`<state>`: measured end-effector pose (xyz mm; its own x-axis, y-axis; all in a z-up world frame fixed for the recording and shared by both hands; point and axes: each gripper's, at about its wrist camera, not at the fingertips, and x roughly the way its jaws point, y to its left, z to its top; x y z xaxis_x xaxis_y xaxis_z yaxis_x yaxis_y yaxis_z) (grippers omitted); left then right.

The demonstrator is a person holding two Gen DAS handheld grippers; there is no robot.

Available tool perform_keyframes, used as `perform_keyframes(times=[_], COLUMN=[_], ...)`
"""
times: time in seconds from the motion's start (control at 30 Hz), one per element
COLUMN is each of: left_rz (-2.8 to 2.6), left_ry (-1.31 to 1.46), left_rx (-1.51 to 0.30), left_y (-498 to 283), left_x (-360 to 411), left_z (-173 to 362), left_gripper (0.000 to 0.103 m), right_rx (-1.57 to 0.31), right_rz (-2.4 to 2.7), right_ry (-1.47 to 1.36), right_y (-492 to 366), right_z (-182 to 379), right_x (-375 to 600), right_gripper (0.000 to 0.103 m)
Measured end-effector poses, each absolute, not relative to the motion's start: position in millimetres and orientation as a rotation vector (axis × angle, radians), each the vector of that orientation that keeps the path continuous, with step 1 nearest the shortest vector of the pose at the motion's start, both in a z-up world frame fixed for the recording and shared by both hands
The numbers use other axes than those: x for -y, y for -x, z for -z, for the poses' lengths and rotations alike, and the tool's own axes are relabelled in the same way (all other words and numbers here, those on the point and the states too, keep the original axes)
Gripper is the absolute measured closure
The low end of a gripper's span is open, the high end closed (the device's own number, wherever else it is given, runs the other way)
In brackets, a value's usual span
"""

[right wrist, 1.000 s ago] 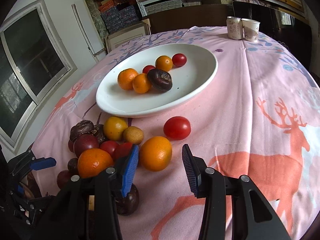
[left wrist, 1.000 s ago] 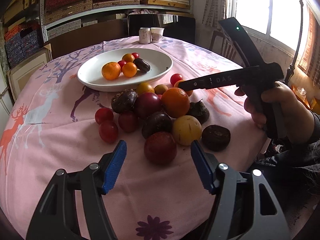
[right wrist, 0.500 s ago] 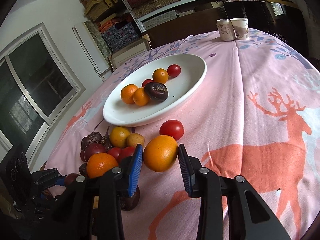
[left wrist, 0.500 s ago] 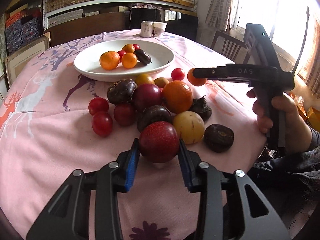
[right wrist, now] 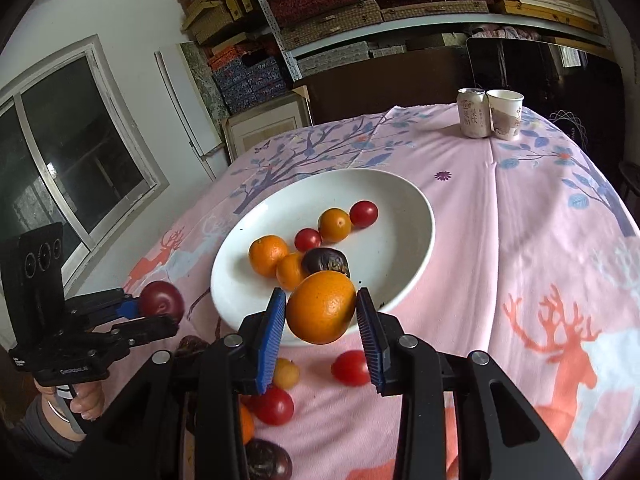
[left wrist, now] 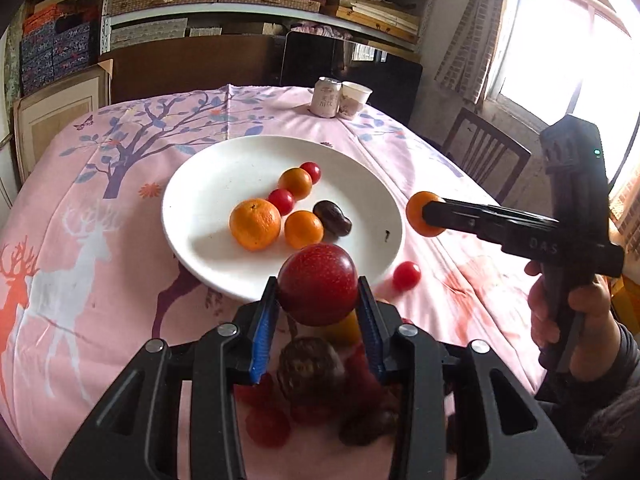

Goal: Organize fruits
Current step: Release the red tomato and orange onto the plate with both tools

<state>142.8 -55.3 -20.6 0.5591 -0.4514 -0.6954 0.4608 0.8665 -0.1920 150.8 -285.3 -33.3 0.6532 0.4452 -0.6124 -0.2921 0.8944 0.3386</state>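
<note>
Both tools are mid-carry: left tool point(left wrist: 318, 308) clamps a dark red plum point(left wrist: 318, 284), right tool point(right wrist: 322, 322) clamps a round orange point(right wrist: 321, 307); next, release both over the white oval plate point(right wrist: 416, 224) just ahead.

A round desk point(right wrist: 520, 240) under a pink deer-print cloth carries a white plate point(right wrist: 416, 240) at frame centre, a drink can point(right wrist: 474, 114) touching a paper cup point(right wrist: 506, 114) at upper right, and loose cherry tomatoes point(right wrist: 351, 367) along the bottom.

"DAS" is printed on the right tool point(left wrist: 424, 220); the can point(right wrist: 474, 113) bears unreadable characters.
</note>
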Motion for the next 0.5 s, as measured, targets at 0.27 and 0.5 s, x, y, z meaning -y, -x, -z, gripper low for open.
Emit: perform_keyframes(times=[0.27,0.5], left_rz=[0.512,0.497], left_ry=[0.012,-0.052], left_rx=[-0.904,-0.778], left_y=[-179,-111], left_x=[64,31], left_z=[37,17], left_gripper=[0.052,0.040], right_rx=[-0.753,-0.783], right_rz=[-0.401,-0.373], right_ry=[-0.199,-0.155], right_y=[-165,-131], right_z=[39,49], right_x=[279,293], right_gripper=[0.062,0.062])
